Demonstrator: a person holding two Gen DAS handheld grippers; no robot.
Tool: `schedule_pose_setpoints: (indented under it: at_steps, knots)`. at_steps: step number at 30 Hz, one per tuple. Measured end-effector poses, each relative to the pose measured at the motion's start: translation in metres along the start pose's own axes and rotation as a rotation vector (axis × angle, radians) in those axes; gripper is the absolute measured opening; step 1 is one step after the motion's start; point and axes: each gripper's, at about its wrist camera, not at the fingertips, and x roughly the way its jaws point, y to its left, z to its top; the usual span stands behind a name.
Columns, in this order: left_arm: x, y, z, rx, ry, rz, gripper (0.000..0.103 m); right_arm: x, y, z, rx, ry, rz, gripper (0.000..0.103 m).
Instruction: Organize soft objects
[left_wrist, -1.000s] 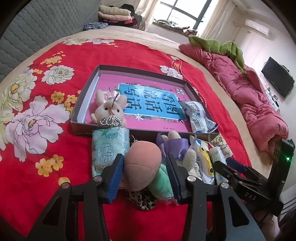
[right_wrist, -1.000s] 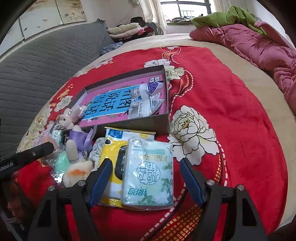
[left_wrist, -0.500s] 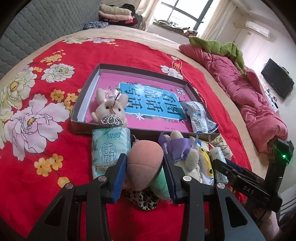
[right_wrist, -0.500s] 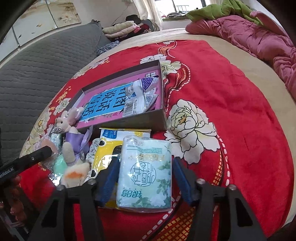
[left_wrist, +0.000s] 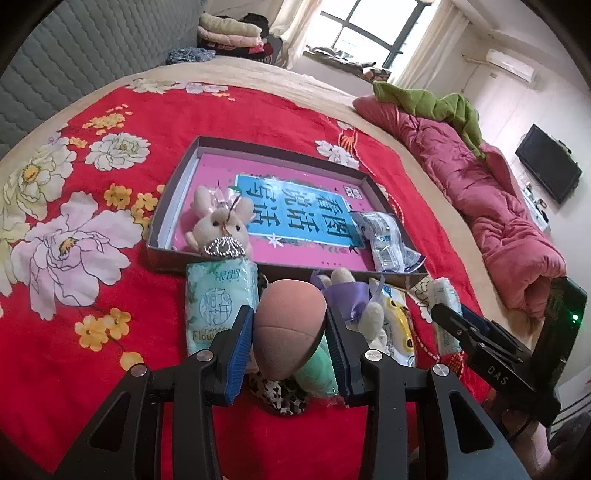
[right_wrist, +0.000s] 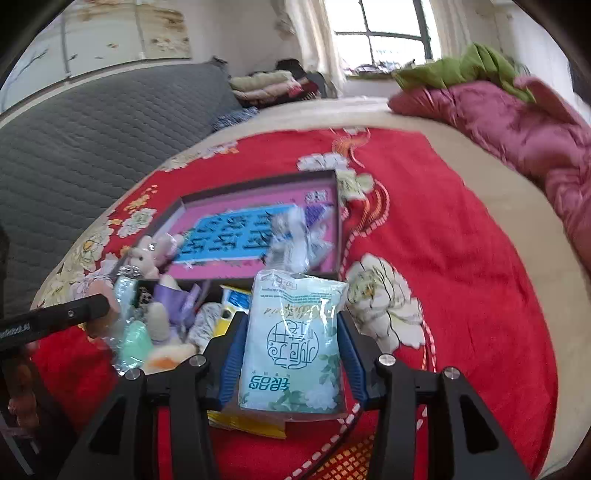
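Two pale green plastic-wrapped tissue packs show: one (right_wrist: 291, 343) pinched between the blue pads of the right gripper (right_wrist: 291, 354), whose jaws have just been closing on it, the other (left_wrist: 218, 299) lying on the red flowered bedspread (left_wrist: 74, 295) just before the shallow grey cardboard box with a pink printed bottom (left_wrist: 266, 155). The left gripper (left_wrist: 290, 343) clamps a brown egg-shaped sponge (left_wrist: 288, 328), which half hides a mint-green one (left_wrist: 317, 369). The left view alone shows clearly the one cream plush rabbit (left_wrist: 221, 229) sitting in the box's near corner; the right view is blurred.
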Motion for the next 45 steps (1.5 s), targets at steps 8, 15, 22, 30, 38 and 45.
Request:
schedule_pose_setpoints:
  at_steps: [8, 15, 22, 30, 38, 45]
  knots:
    - [-0.01, -0.001, 0.004, 0.004, -0.033, -0.011, 0.04, -0.011, 0.016, 0.006, -0.09, -0.069, 0.0, 0.048]
    - [-0.016, -0.005, 0.01, 0.024, -0.066, -0.016, 0.04, -0.013, 0.02, 0.008, -0.105, -0.095, 0.004, 0.048]
    - [-0.015, -0.005, 0.013, 0.034, -0.078, -0.02, 0.04, -0.013, 0.022, 0.011, -0.117, -0.112, 0.009, 0.048]
    - [-0.007, -0.005, 0.018, 0.066, -0.109, 0.003, 0.04, -0.011, 0.024, 0.017, -0.129, -0.126, 0.019, 0.048]
    - [0.003, -0.003, 0.029, 0.064, -0.112, -0.015, 0.04, -0.005, 0.017, 0.024, -0.118, -0.134, 0.017, 0.048]
    - [0.014, -0.004, 0.038, 0.074, -0.114, -0.02, 0.04, -0.003, 0.014, 0.032, -0.113, -0.149, 0.028, 0.048]
